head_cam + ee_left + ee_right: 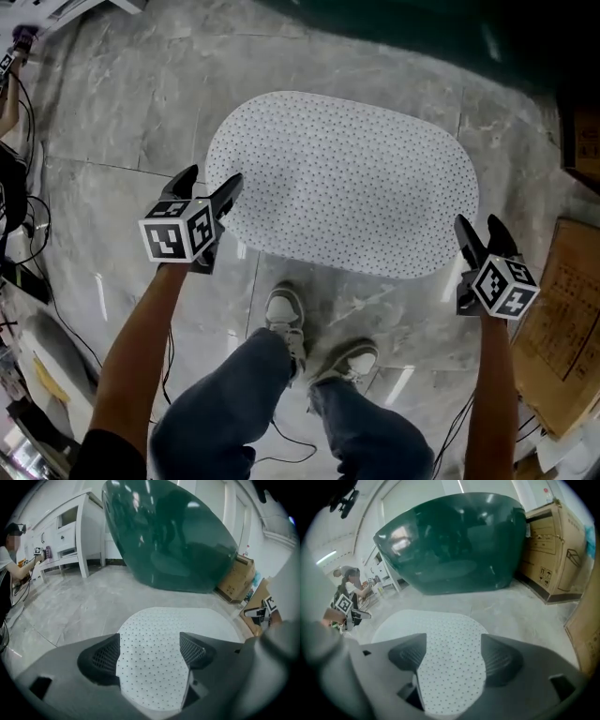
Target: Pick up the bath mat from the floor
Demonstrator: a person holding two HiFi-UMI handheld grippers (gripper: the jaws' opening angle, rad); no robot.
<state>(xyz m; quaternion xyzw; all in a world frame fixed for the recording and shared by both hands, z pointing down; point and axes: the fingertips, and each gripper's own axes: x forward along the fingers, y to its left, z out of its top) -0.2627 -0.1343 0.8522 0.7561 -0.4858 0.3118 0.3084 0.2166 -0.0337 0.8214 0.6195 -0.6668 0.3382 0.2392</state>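
Note:
A white oval bath mat (342, 183) with small dark dots lies flat on the grey marble floor. My left gripper (214, 178) hangs over the mat's left end with its jaws apart and nothing between them. My right gripper (478, 225) is at the mat's right end, also open and empty. In the left gripper view the mat (154, 620) shows through the gap of the left gripper (150, 651), below the pads. The right gripper view shows the same: the mat (440, 630) lies beneath the spread right gripper (452, 653).
A dark green bathtub (173, 531) stands beyond the mat. Cardboard boxes (562, 309) sit at the right. The person's shoes (286, 314) stand at the mat's near edge. Cables (28, 216) run along the left. A white cabinet (70, 531) and another person (7, 555) are at far left.

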